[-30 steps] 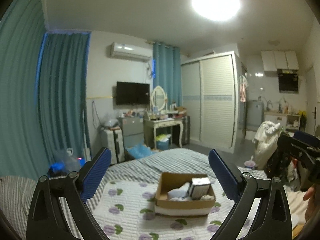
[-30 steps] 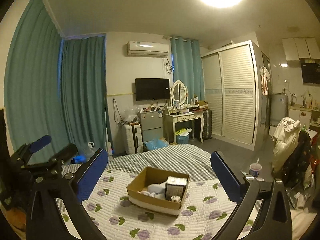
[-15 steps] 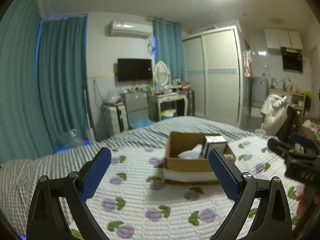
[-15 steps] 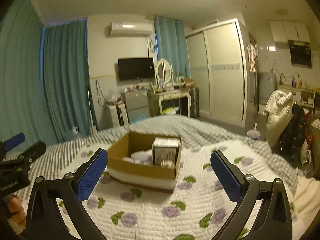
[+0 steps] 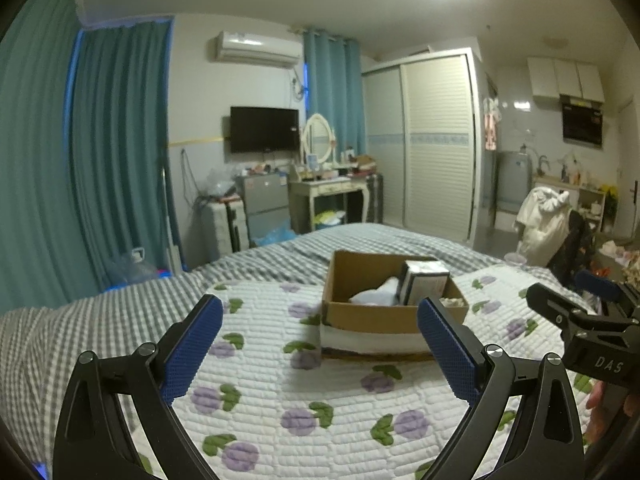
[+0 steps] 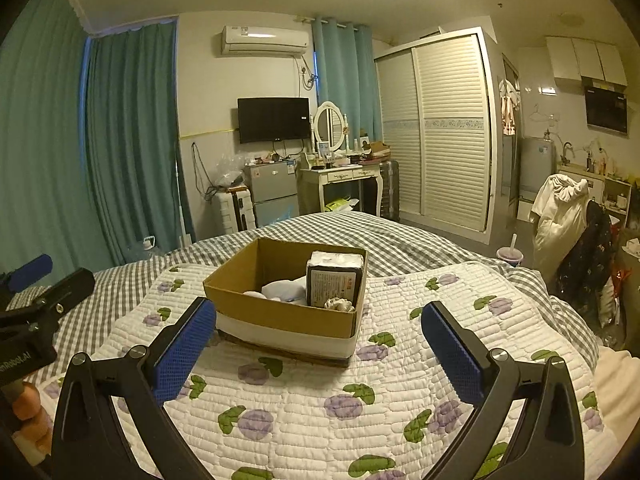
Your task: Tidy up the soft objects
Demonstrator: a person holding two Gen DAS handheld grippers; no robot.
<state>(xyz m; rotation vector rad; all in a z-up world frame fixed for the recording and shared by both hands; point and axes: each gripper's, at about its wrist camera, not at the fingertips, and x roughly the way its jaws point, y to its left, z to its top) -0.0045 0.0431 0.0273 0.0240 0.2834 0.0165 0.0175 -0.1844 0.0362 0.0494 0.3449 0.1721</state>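
Note:
An open cardboard box (image 5: 360, 314) (image 6: 280, 320) sits on a white quilt with purple flowers (image 5: 304, 396) (image 6: 304, 392) on the bed. Inside it are a white soft cloth (image 5: 378, 294) (image 6: 284, 290), a wrapped tissue pack standing upright (image 5: 424, 284) (image 6: 334, 282) and a small pale scrunchie (image 6: 339, 305). My left gripper (image 5: 320, 354) is open and empty, in front of the box and to its left. My right gripper (image 6: 320, 350) is open and empty, straight in front of the box. Each gripper shows at the edge of the other's view.
A grey checked blanket (image 5: 80, 320) covers the bed around the quilt. Beyond the bed stand a dressing table (image 6: 340, 178), a small fridge (image 6: 272, 192), a suitcase (image 6: 234, 212) and a wardrobe (image 6: 440, 128). A chair draped with clothes (image 6: 568, 216) is at the right.
Both grippers have tilted down and moved closer to the bed, so the box now looks nearer and larger. Both stay open and empty.

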